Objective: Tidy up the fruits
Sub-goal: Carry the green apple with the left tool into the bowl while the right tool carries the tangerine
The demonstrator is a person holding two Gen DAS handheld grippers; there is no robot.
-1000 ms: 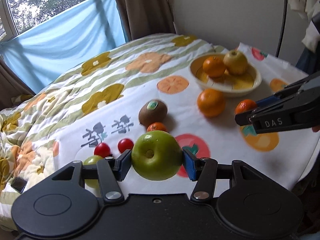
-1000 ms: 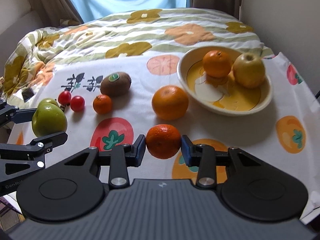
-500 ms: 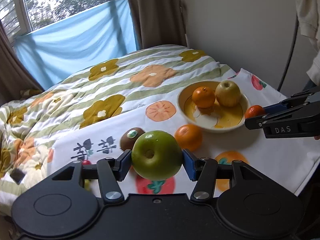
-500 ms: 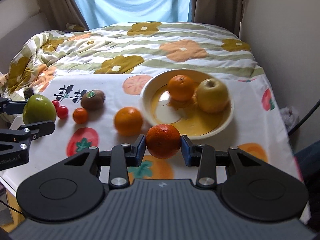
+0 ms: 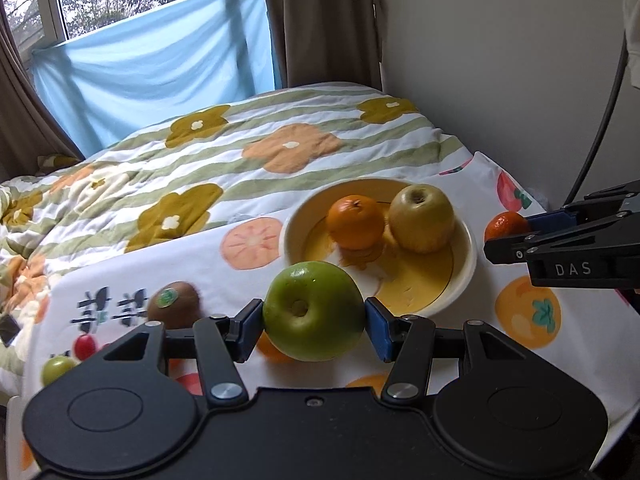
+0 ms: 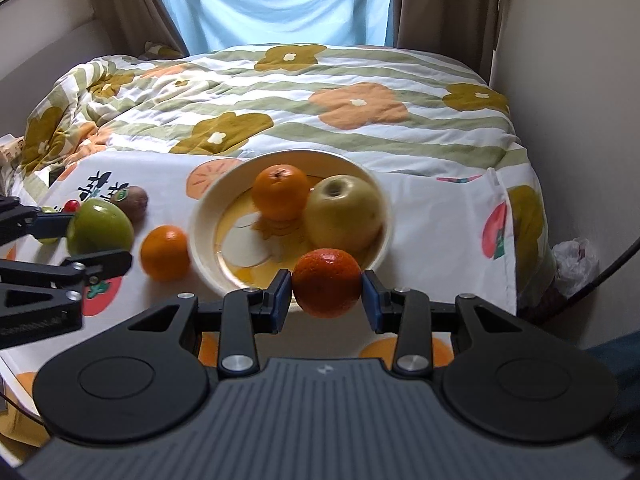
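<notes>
My left gripper (image 5: pixel 314 326) is shut on a green apple (image 5: pixel 313 310), held above the cloth just left of the cream bowl (image 5: pixel 470 258). In the right wrist view that apple (image 6: pixel 100 226) hangs at the far left. My right gripper (image 6: pixel 326 300) is shut on a dark tangerine (image 6: pixel 326 282) over the near rim of the bowl (image 6: pixel 204 216). The bowl holds an orange (image 6: pixel 282 192) and a yellow apple (image 6: pixel 344 212). A second orange (image 6: pixel 164 252) lies on the cloth left of the bowl. From the left wrist the right gripper (image 5: pixel 506 236) reaches in at the right edge with its tangerine (image 5: pixel 505 226).
A kiwi (image 5: pixel 174 304), a red cherry tomato (image 5: pixel 85 346) and a small green fruit (image 5: pixel 58 368) lie at the cloth's left end. A flowered quilt (image 6: pixel 320 92) covers the bed behind. A wall rises on the right, curtains and a window at the back.
Both grippers have travelled right across the cloth with their fruit, from beside the loose fruit to the bowl. The tangerine now hangs at the bowl's near rim and the green apple close to its left side.
</notes>
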